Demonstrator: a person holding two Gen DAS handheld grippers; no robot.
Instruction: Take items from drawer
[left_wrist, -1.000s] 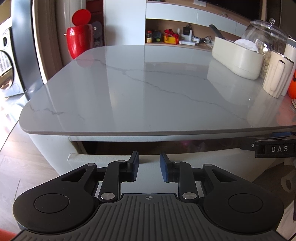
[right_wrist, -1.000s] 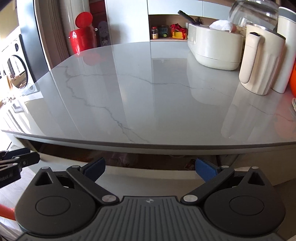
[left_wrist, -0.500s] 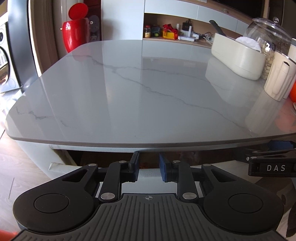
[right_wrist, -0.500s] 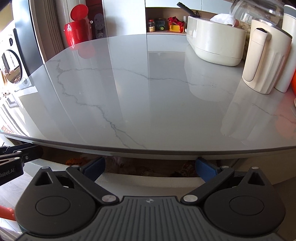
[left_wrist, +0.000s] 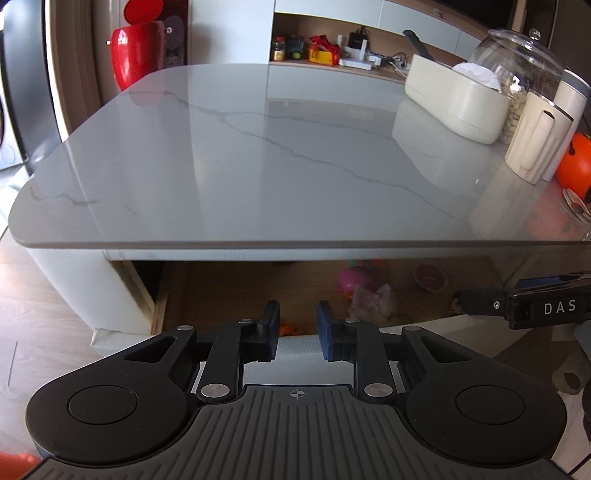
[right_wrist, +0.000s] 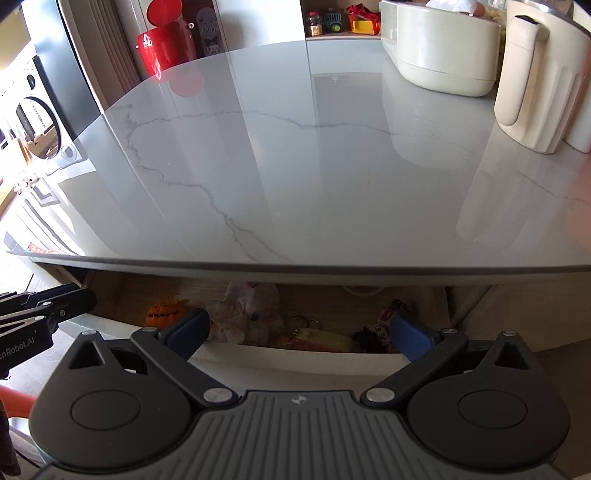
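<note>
The drawer (left_wrist: 229, 291) under the marble table top stands open, its white front panel (right_wrist: 295, 363) nearest me. Inside lie a pink round toy (left_wrist: 352, 280), a crinkled pinkish plush (right_wrist: 251, 306), an orange item (right_wrist: 166, 312), a yellow piece with a key ring (right_wrist: 317, 339), a dark red trinket (right_wrist: 384, 321) and a round red lid (left_wrist: 430, 277). My left gripper (left_wrist: 297, 325) hovers over the drawer front, open with a narrow gap and nothing between its pads. My right gripper (right_wrist: 299, 332) is open wide above the front panel, to the right of the left one, and holds nothing.
The grey marble table top (left_wrist: 258, 166) overhangs the back of the drawer. On its right side stand a cream container (left_wrist: 454, 99), a cream pitcher (left_wrist: 535, 144), a glass jar (left_wrist: 524, 59) and an orange object (left_wrist: 574, 166). A red bin (left_wrist: 136, 51) stands beyond the far left corner.
Both views have tipped downward, and far more of the drawer's inside and its contents shows than a second ago. The left jaws have narrowed slightly.
</note>
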